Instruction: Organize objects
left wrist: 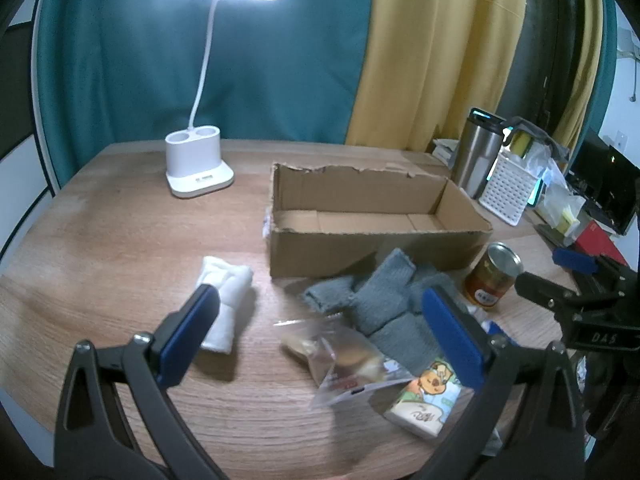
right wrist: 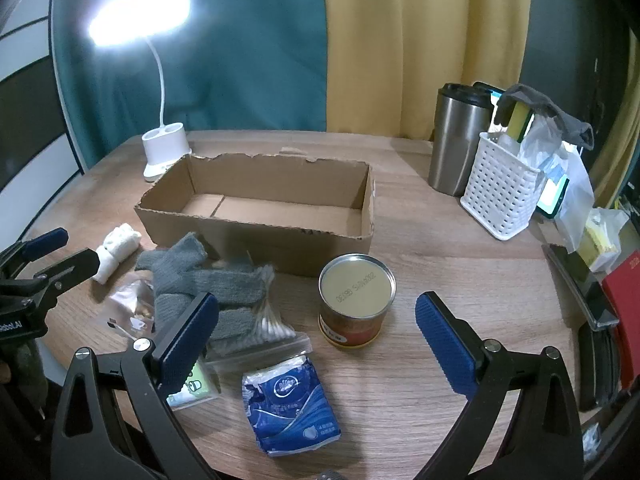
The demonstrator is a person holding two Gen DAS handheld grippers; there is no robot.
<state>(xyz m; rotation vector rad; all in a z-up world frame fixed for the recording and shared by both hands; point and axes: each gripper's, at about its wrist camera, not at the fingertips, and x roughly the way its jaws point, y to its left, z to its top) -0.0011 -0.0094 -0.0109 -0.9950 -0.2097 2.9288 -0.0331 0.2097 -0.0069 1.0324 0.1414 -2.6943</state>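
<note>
The cardboard box [right wrist: 256,208] sits open in the middle of the worktop [right wrist: 440,280] with nothing in it, while the can [right wrist: 356,300], grey cloth [right wrist: 204,280] and blue tissue pack [right wrist: 290,410] all lie just in front. Both the left hand-held gripper [left wrist: 320,316] and right hand-held gripper [right wrist: 316,328] hang spread wide, holding nothing. The white basket [right wrist: 498,196] by the steel mug [right wrist: 456,140] is stuffed with a sponge and plastic bags.

Shiny metal can [right wrist: 356,300] (corrugated cardboard box [right wrist: 260,216]).

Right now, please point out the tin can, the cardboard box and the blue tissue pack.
tin can [right wrist: 357,285], right wrist view, on its metal lid.
cardboard box [right wrist: 256,236], right wrist view, on its front wall.
blue tissue pack [right wrist: 290,410], right wrist view, on its wrapper.
</note>
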